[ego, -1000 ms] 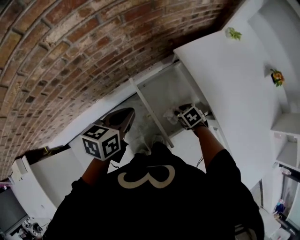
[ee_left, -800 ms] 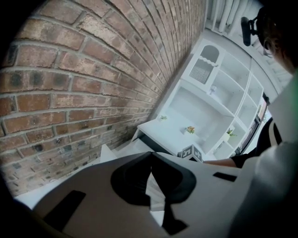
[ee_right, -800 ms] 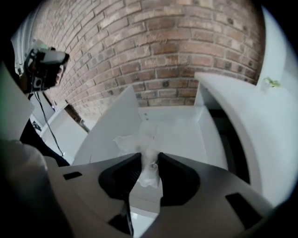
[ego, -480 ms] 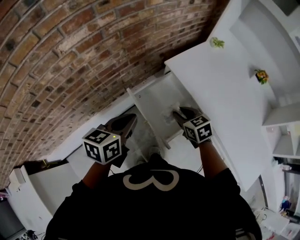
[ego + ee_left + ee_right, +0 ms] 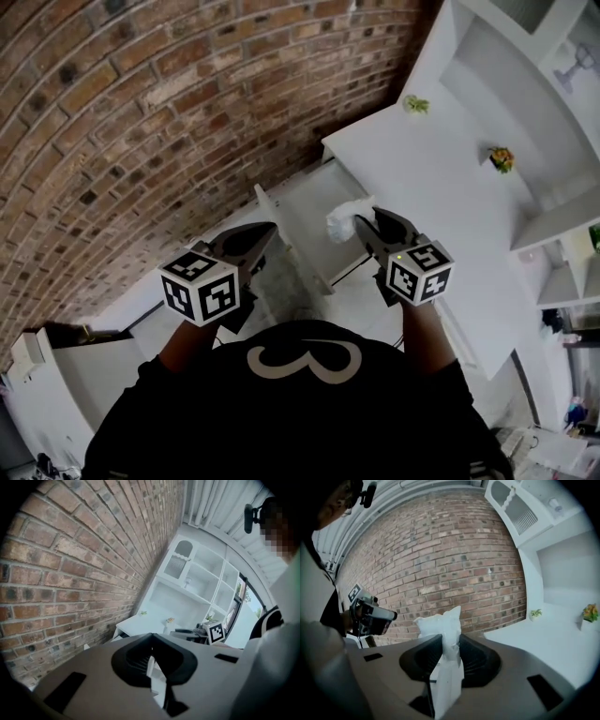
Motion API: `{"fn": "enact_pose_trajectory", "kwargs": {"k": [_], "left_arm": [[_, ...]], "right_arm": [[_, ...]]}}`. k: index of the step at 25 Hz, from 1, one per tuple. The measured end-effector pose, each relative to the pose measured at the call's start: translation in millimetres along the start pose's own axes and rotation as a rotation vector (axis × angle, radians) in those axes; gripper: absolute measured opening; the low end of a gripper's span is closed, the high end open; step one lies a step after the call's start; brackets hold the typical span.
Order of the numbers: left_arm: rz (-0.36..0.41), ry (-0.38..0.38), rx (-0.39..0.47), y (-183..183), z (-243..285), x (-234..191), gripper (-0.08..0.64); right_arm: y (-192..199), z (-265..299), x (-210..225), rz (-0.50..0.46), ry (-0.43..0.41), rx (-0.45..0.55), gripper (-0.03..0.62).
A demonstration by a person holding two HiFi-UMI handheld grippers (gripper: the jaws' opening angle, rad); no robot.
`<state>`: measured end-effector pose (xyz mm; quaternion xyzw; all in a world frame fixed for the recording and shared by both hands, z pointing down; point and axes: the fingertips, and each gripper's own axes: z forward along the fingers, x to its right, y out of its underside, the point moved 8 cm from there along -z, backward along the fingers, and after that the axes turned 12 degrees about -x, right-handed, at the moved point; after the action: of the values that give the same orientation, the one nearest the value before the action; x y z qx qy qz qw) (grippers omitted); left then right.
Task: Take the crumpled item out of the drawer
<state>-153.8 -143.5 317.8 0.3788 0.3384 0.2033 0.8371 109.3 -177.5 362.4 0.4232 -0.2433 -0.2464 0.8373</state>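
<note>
The left gripper [image 5: 265,232] is hovering with its dark ribbed jaws seemingly pressing together on nothing, while the right gripper [image 5: 364,221] is pinching the crumpled white tissue-like wad [image 5: 342,223], part-closed, over the open smooth white drawer [image 5: 305,192].

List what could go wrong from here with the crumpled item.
1. The right gripper pinches only a thin part of the crumpled white item; most of it sticks out past the jaws, so it may slip free.
2. The drawer stands open close by; a dropped item would likely land back inside.
</note>
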Motion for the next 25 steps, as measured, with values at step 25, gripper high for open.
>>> {"fn": "enact_pose_trajectory", "kwargs": {"k": [25], "left_arm": [[0.145,0.146,0.147,-30.2,-49.0,44.5,0.003]], "right_arm": [[-40.0,-93.0,-94.6,-0.006,-0.079,0.284,0.110]]}}
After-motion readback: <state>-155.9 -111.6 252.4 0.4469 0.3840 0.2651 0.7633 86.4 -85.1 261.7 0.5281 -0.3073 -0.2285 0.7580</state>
